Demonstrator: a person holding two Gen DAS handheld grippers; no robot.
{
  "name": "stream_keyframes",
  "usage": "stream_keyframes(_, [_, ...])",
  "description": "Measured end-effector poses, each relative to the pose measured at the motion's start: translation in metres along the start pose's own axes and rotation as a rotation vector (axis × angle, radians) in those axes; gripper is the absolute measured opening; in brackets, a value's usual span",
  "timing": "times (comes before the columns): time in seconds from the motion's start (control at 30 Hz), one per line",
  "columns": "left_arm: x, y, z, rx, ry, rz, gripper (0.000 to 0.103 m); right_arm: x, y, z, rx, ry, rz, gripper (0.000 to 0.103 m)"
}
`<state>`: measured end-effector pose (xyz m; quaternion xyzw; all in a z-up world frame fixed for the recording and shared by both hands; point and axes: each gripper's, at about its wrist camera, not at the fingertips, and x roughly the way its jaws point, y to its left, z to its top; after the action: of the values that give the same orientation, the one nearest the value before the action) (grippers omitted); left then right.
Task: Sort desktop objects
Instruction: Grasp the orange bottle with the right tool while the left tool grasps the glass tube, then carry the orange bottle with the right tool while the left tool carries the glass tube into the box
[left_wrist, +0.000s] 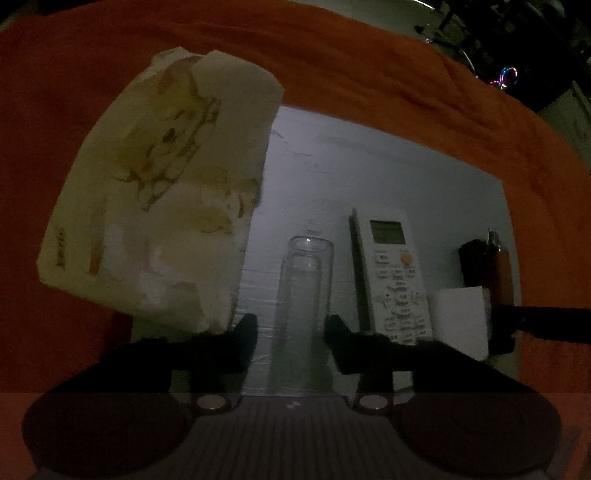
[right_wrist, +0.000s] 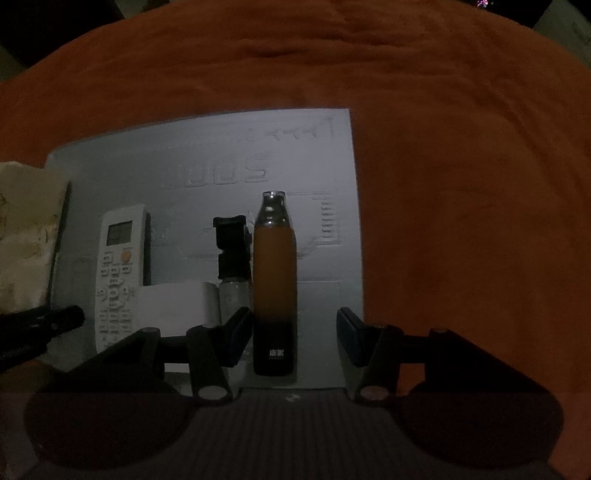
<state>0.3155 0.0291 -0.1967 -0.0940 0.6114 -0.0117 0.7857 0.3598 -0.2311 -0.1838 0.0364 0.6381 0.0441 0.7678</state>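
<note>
A clear glass tube-shaped cup (left_wrist: 304, 295) lies on the white board (left_wrist: 369, 173) between the fingers of my open left gripper (left_wrist: 291, 332); I cannot tell if the pads touch it. A cream tissue pack (left_wrist: 162, 184) stands to its left. A white remote (left_wrist: 397, 273) lies to the right; it also shows in the right wrist view (right_wrist: 116, 273). An orange and black bottle (right_wrist: 274, 284) stands between the fingers of my open right gripper (right_wrist: 291, 332), close to the left finger (right_wrist: 236, 332). A black-capped spray bottle (right_wrist: 232, 251) stands behind a white box (right_wrist: 177, 306).
An orange cloth (right_wrist: 461, 184) covers the surface around the white board (right_wrist: 221, 147). The white box (left_wrist: 458, 317) and a dark bottle (left_wrist: 476, 262) sit at the board's right in the left wrist view. Dark room clutter (left_wrist: 517, 55) lies beyond the cloth.
</note>
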Motion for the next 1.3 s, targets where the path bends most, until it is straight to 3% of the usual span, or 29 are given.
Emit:
stream_keyframes(0.17, [-0.001,0.003,0.001,0.001,0.001,0.000,0.028,0.001,0.008,0.006,-0.019,0.025,-0.006,0.055])
stream_keyframes(0.3, [-0.001,-0.002,0.002,-0.017,-0.002,0.015,0.044,0.001,0.012,0.014,-0.038,0.017,-0.018,0.055])
stream_keyframes(0.57, [0.003,-0.010,0.001,-0.007,-0.011,0.014,0.046,0.007,0.017,0.019,-0.064,0.040,-0.029,0.049])
stream_keyframes(0.6, [0.003,-0.011,0.001,0.000,-0.015,0.013,0.046,0.005,0.018,0.019,-0.072,0.038,-0.029,0.044])
stream_keyframes(0.67, [0.004,-0.014,0.000,0.030,-0.020,0.000,0.028,0.003,0.020,0.018,-0.086,0.034,-0.025,0.035])
stream_keyframes(0.7, [0.005,-0.015,0.000,0.044,-0.021,-0.007,0.026,0.002,0.021,0.018,-0.087,0.032,-0.023,0.028])
stream_keyframes(0.97, [-0.005,-0.008,-0.001,0.019,-0.047,-0.017,0.025,-0.004,0.022,0.011,-0.044,0.013,-0.037,0.028])
stream_keyframes(1.3, [-0.035,-0.012,0.000,0.018,-0.094,-0.048,0.025,-0.053,0.014,0.005,0.000,-0.067,-0.018,0.028])
